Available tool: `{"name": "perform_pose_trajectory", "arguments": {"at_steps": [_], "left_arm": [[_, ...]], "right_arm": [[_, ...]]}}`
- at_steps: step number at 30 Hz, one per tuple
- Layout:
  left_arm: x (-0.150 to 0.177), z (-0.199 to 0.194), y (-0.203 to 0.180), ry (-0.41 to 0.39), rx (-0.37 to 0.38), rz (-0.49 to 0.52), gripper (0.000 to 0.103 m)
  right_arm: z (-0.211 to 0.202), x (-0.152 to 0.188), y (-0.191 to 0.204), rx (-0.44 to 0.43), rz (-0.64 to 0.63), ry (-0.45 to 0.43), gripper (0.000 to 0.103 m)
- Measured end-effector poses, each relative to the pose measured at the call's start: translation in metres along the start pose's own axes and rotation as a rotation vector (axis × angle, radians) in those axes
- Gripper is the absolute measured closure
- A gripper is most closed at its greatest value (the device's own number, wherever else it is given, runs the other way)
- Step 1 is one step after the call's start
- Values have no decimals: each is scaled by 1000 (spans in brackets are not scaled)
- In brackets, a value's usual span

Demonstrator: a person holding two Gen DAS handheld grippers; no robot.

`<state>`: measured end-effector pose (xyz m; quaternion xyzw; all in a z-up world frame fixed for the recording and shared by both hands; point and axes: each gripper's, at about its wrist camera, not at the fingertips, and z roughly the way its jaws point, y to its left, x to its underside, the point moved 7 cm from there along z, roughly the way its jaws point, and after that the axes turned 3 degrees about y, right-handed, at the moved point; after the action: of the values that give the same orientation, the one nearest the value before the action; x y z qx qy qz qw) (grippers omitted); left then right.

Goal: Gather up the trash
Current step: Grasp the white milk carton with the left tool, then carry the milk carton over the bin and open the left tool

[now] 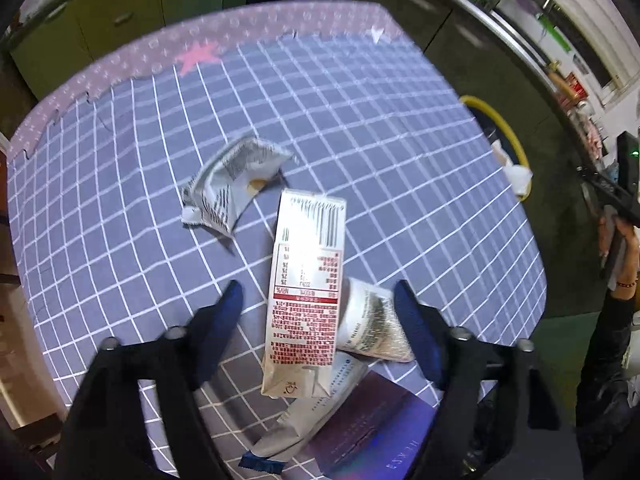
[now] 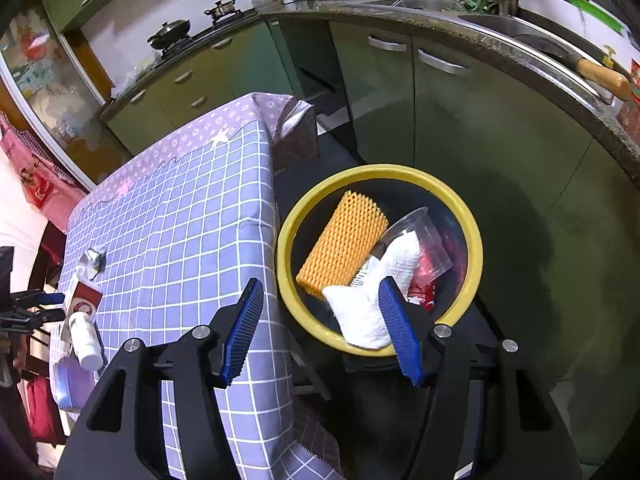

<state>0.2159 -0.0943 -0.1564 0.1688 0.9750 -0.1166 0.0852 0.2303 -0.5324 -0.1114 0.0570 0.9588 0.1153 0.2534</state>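
In the left wrist view my left gripper (image 1: 318, 300) is open, its jaws on either side of a white carton with red print (image 1: 306, 292) that lies on the checked tablecloth (image 1: 360, 128). A crumpled silver wrapper (image 1: 230, 186) lies beyond it. A white tube (image 1: 372, 322) lies by the right finger. In the right wrist view my right gripper (image 2: 320, 320) is open and empty above the yellow-rimmed bin (image 2: 476, 240), which holds an orange foam net (image 2: 344, 248), a clear cup (image 2: 420, 240) and a white tissue (image 2: 372, 304) draped over the rim.
A purple box (image 1: 376, 432) and a white pouch (image 1: 316, 408) lie at the table's near edge. The bin (image 1: 508, 132) stands on the floor beside the table's right edge. Green kitchen cabinets (image 2: 460, 120) and a counter with a sink curve behind it.
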Motion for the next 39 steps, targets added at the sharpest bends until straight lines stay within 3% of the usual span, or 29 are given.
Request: {"name": "perform_pose_trajectory", "arguments": {"at_steps": [7, 17, 29, 34, 39], "left_arm": [[-4, 9, 10, 22, -22, -23, 43], [-3, 26, 19, 66, -70, 6, 68], [-15, -23, 19, -29, -108, 31, 69], [-30, -42, -25, -34, -73, 124, 69], [-61, -43, -106, -17, 27, 253, 69]], "right_arm": [[8, 7, 5, -20, -12, 23, 43], [14, 9, 11, -31, -32, 43, 43], [11, 13, 8, -34, -34, 38, 43], [-4, 19, -8, -11, -9, 4, 43], [-23, 31, -36, 20, 30, -28, 43]]}}
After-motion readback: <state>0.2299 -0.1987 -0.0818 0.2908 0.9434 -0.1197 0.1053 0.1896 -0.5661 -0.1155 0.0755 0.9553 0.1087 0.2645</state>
